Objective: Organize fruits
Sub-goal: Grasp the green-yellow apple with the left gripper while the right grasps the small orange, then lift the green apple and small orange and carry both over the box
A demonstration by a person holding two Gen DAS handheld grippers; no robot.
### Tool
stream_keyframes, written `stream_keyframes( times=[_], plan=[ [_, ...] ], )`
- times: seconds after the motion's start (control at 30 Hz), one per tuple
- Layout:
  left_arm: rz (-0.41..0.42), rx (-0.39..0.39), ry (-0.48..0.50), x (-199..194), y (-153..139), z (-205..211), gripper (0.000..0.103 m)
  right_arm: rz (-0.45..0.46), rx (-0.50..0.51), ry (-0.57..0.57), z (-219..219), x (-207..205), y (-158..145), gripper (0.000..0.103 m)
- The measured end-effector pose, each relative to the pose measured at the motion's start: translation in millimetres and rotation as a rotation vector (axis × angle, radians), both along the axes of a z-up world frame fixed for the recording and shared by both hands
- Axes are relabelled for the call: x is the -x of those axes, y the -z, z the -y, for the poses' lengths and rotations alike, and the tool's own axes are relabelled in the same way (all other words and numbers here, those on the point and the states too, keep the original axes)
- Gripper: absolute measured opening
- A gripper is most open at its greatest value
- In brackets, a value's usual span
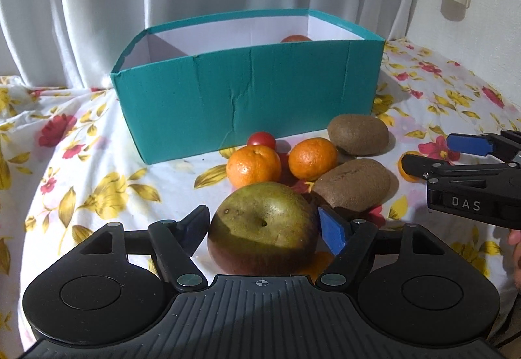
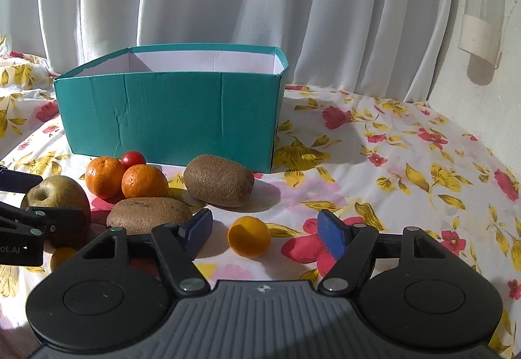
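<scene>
From the left wrist camera we see the left gripper (image 1: 264, 228) set around a greenish-brown apple (image 1: 263, 225) that rests on the flowered tablecloth (image 1: 97, 183). Its jaws stand wide. The right blue pad (image 1: 332, 230) sits just at the apple's flank and the left pad (image 1: 195, 225) is just beside the other flank; we cannot tell whether either presses on the fruit. Beyond the apple lie two mandarins (image 1: 254, 166) (image 1: 312, 158), a cherry tomato (image 1: 261, 140) behind them, and two kiwis (image 1: 358, 134) (image 1: 353, 184) to the right, the nearer one just beside the apple. Farther back stands an open teal box (image 1: 247, 98), and the top of an orange-red fruit (image 1: 295, 38) shows over its front wall. At the right edge the right gripper (image 1: 433, 157) comes into view, with fingertips of the person's hand (image 1: 516, 258) below it.

From the right wrist camera we see the right gripper (image 2: 264, 233) with its jaws partly open, holding nothing. A small orange fruit (image 2: 249, 237) lies on the cloth between the two blue pads (image 2: 332, 237), clear of both. To the left are the same kiwis (image 2: 218, 180) (image 2: 149, 215), mandarins (image 2: 105, 176) (image 2: 145, 181), tomato (image 2: 133, 158) and apple (image 2: 55, 193), with the left gripper (image 2: 22, 196) astride the apple at the frame's edge. Another small orange fruit (image 2: 63, 256) shows low down beside it. The box (image 2: 169, 118) stands behind the fruits, before a white curtain (image 2: 228, 1).
</scene>
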State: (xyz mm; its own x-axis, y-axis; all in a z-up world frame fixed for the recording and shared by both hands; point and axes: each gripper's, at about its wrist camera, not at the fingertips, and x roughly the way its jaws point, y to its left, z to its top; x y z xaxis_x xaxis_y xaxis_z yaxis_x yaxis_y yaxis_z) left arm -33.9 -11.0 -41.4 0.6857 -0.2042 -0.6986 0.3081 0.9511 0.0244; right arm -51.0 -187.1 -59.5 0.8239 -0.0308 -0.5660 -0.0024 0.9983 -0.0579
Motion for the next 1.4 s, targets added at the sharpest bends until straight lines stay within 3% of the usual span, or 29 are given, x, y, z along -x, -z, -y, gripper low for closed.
stream_keyframes(
  times=[0.4, 0.63, 0.9, 1.4],
  plan=[
    [-0.046, -0.013, 0.023, -11.8, 14.9, 0.2, 0.078, -0.071, -0.010, -0.003, -4.2, -12.9, 20.3, 0.051],
    [-0.065, -0.012, 0.019, -18.2, 20.6, -0.6, 0.078, -0.074, -0.012, -0.009, -6.6, -16.8, 23.4, 0.046],
    [-0.057, -0.007, 0.025, -20.8, 22.5, -1.8, 0.080, -0.063, -0.044, -0.030, -6.3, -17.5, 24.5, 0.033],
    [-0.045, -0.019, 0.051, -18.7, 22.2, -0.4, 0.077, -0.059, -0.058, -0.023, -5.9, -16.9, 25.1, 0.032]
  ],
)
